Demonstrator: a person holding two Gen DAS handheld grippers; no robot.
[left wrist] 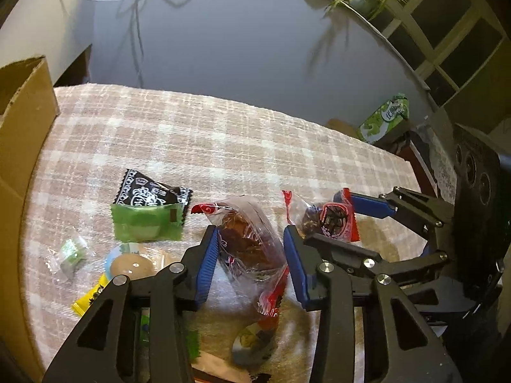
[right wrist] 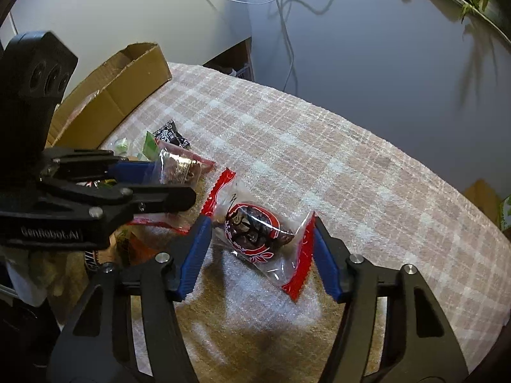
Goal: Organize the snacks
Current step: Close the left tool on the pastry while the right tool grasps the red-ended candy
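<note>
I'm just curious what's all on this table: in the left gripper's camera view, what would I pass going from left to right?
Cardboard box → small clear candy → green packet → red-and-clear snack between the left gripper fingers → second red-and-clear snack → green tissue pack.

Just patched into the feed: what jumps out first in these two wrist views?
Two clear, red-edged snack packets stand out mid-table on the checked cloth: one packet sits between the open left gripper, the other packet between the open right gripper. A cardboard box waits at the table's left edge, smaller wrapped snacks scattered near it.
</note>
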